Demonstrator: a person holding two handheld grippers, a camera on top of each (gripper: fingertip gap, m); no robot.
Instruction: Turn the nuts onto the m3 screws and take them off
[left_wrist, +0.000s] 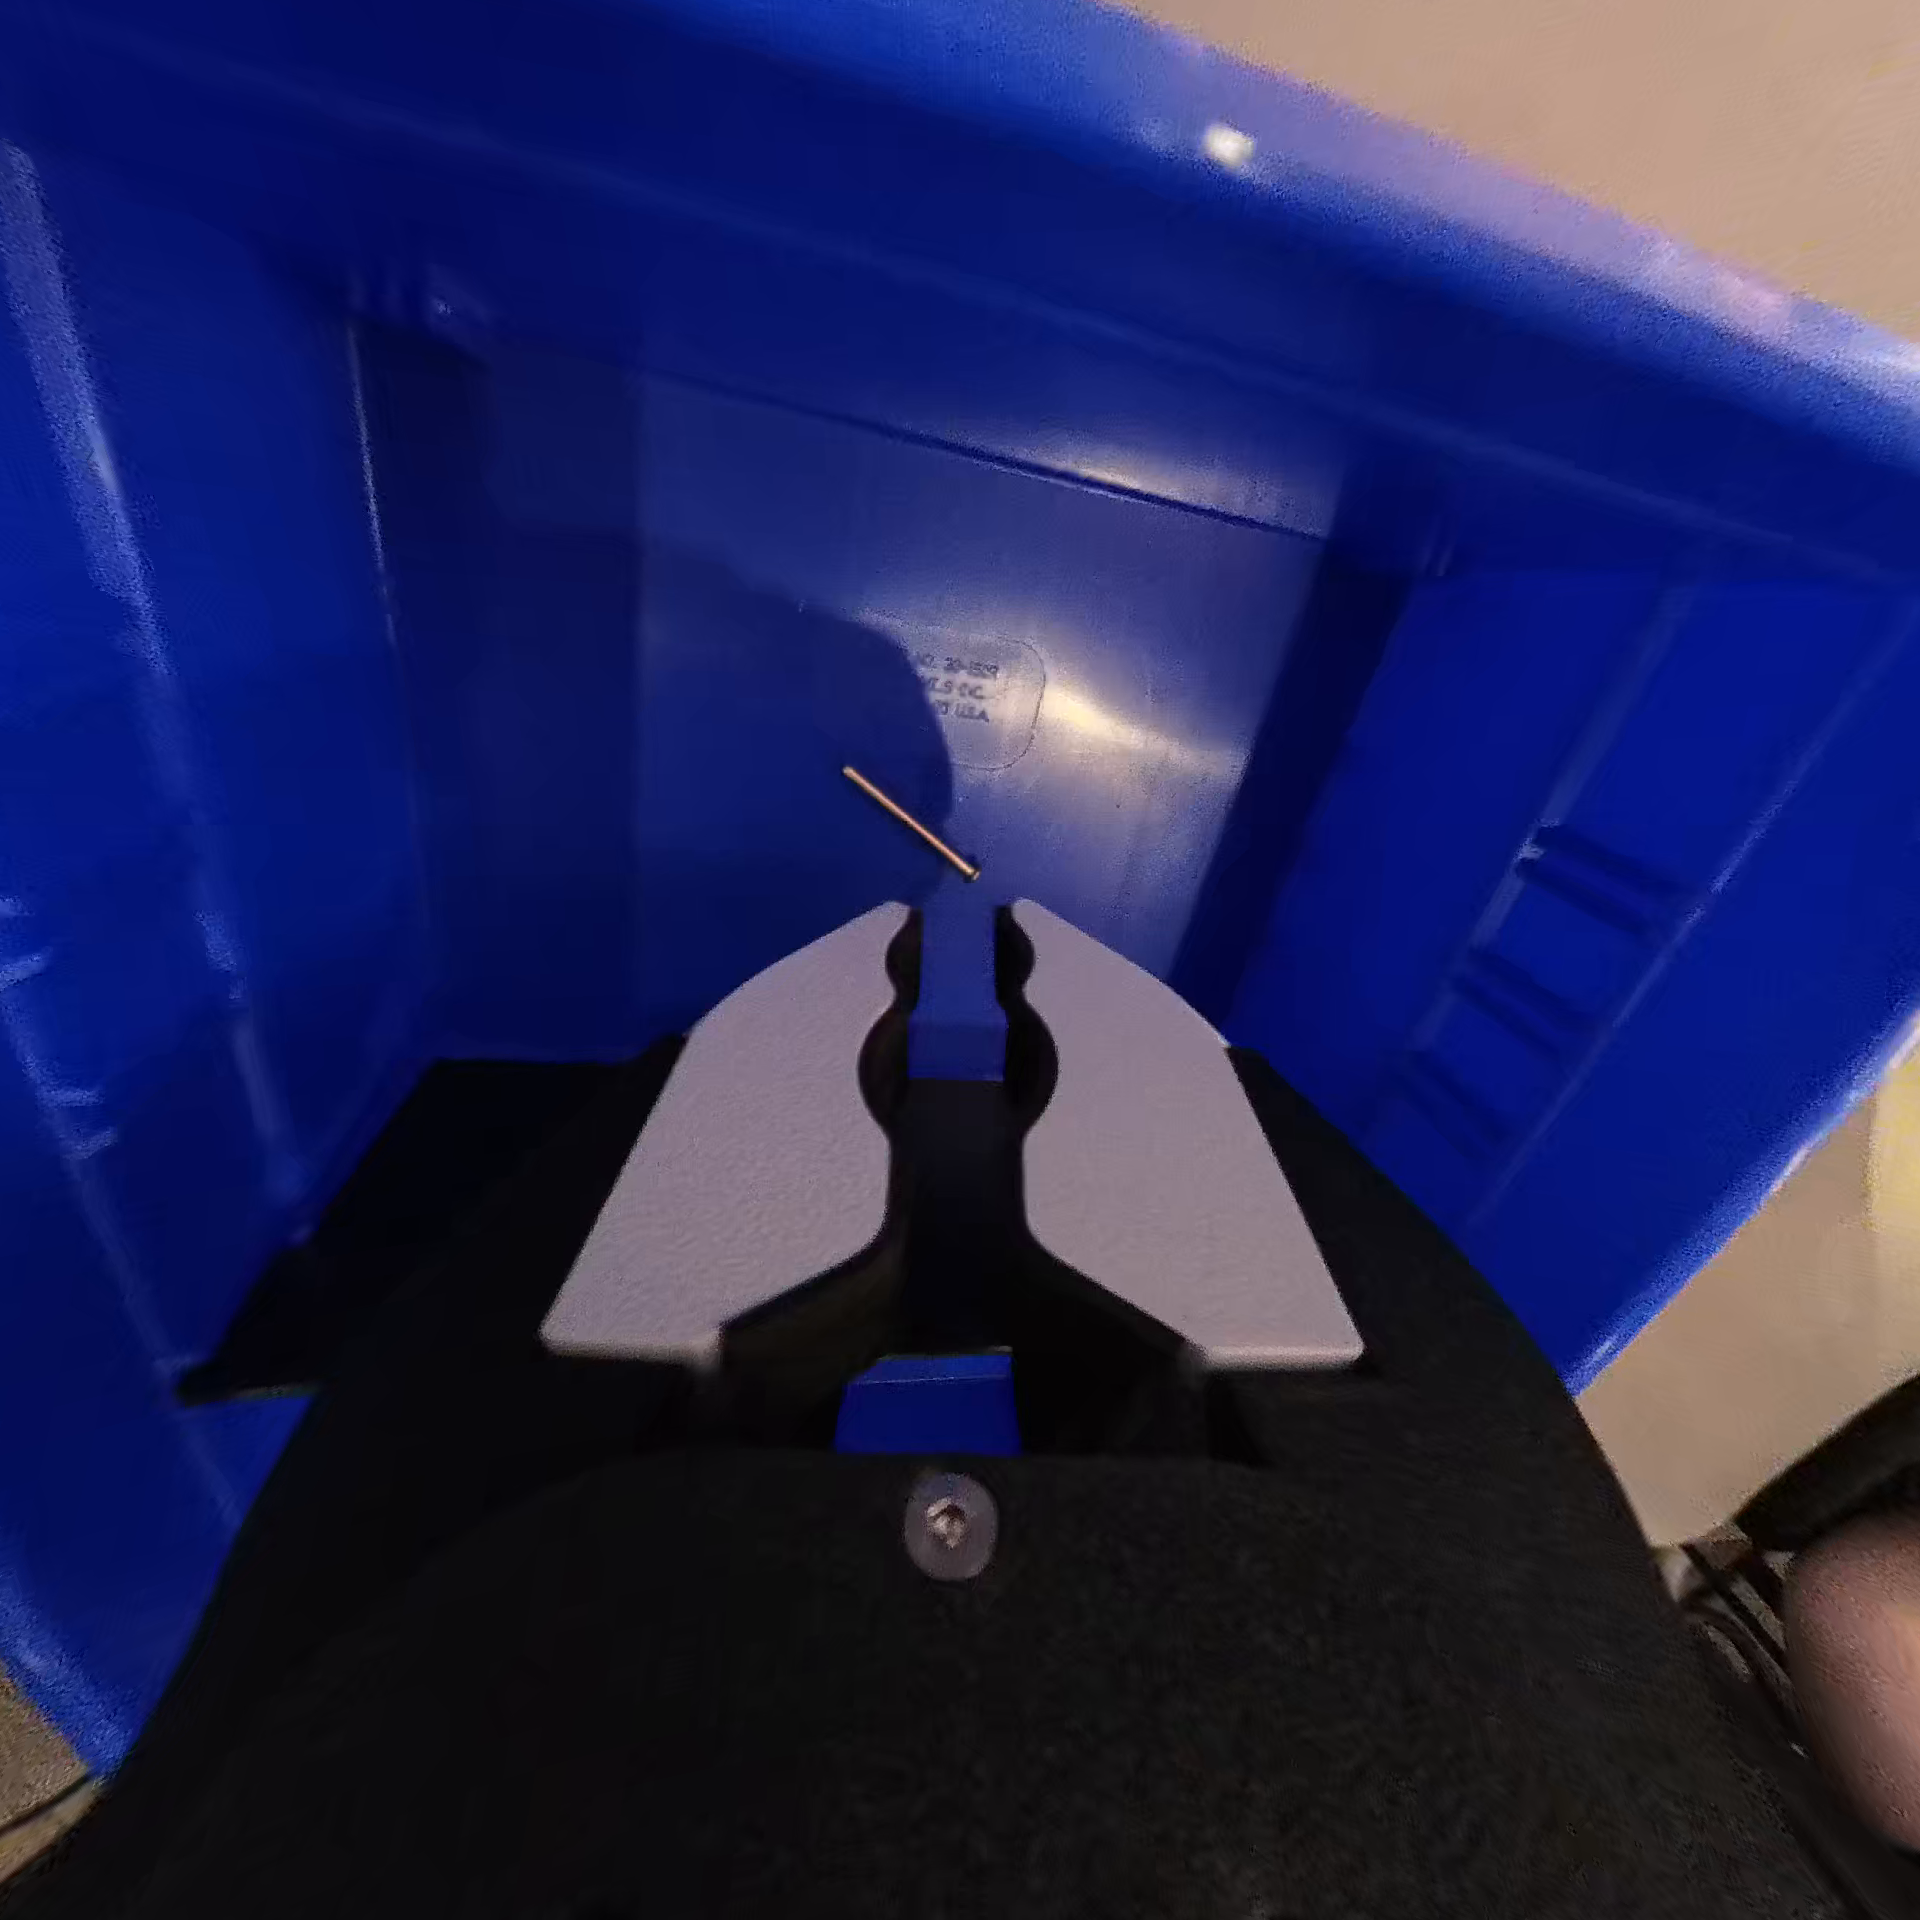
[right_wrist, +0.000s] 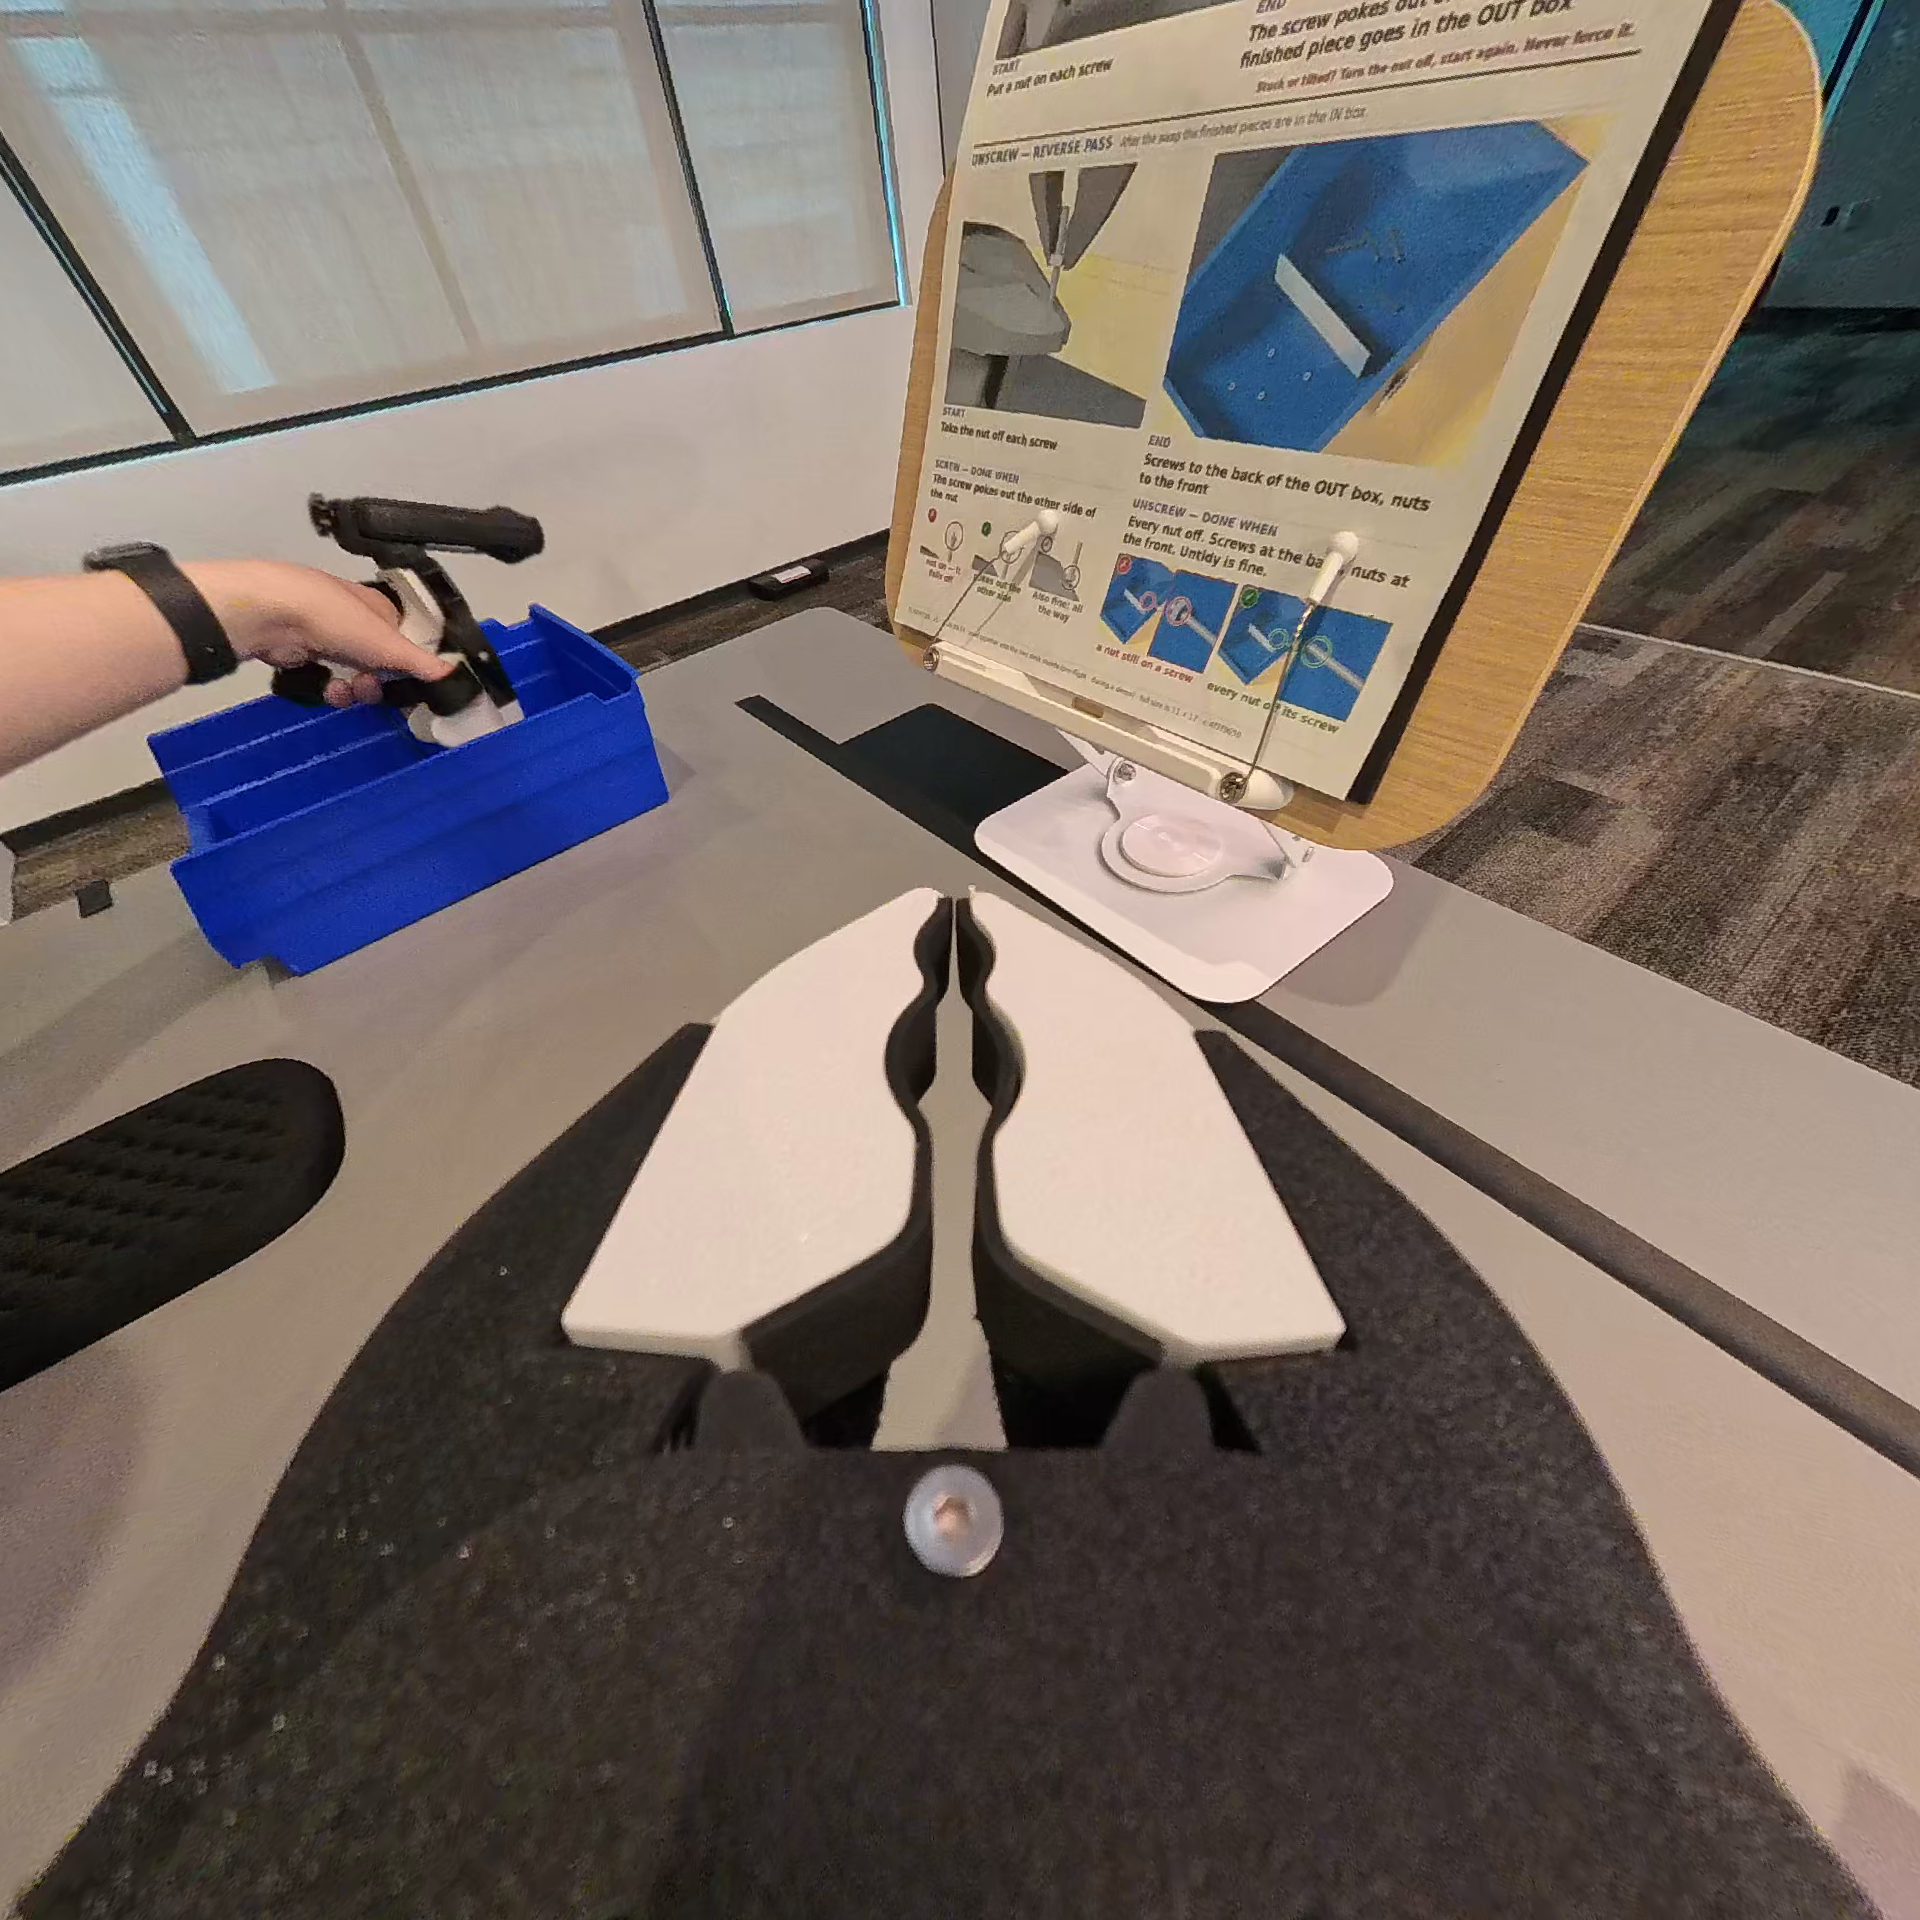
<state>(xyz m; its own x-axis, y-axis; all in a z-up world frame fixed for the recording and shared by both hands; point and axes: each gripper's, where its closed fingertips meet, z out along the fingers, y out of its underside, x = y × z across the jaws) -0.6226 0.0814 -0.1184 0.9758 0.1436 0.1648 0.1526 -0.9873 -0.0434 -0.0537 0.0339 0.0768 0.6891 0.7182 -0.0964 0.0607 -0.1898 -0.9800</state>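
Left hand-held gripper (left_wrist: 958, 906): inside the blue bin (left_wrist: 312, 623), pointing at its floor; fingers a narrow way apart, bin floor showing between them, nothing gripped.
Pin (left_wrist: 909, 821): thin brass-coloured rod lying on the bin floor just ahead of the left fingertips, apart from them; whether it is a screw or a plain pin cannot be told.
Pin axis: long axis runs diagonally, near end just ahead of the gap and slightly right of it, far end up and to the left; the near end looks slightly thicker, like a small head.
Bin walls: close on the left, ahead and to the right of the left hand-held gripper; the right wall has moulded ribs; an embossed stamp sits on the floor beyond the pin, partly under a shadow.
Right hand-held gripper (right_wrist: 954, 902): above the grey table (right_wrist: 727, 935), fingers closed with the tips meeting, nothing between them.
Stand (right_wrist: 1184, 883): white base just ahead and right of the right fingertips, carrying a wooden board with a printed sheet (right_wrist: 1299, 364).
Bin from the right: far ahead to the left on the table (right_wrist: 416, 810), a hand (right_wrist: 312, 623) lowering the left hand-held gripper into its far end.
Black pad (right_wrist: 156, 1174): perforated, at the left edge.
Black strip (right_wrist: 914, 758): dark patch on the table between bin and stand.
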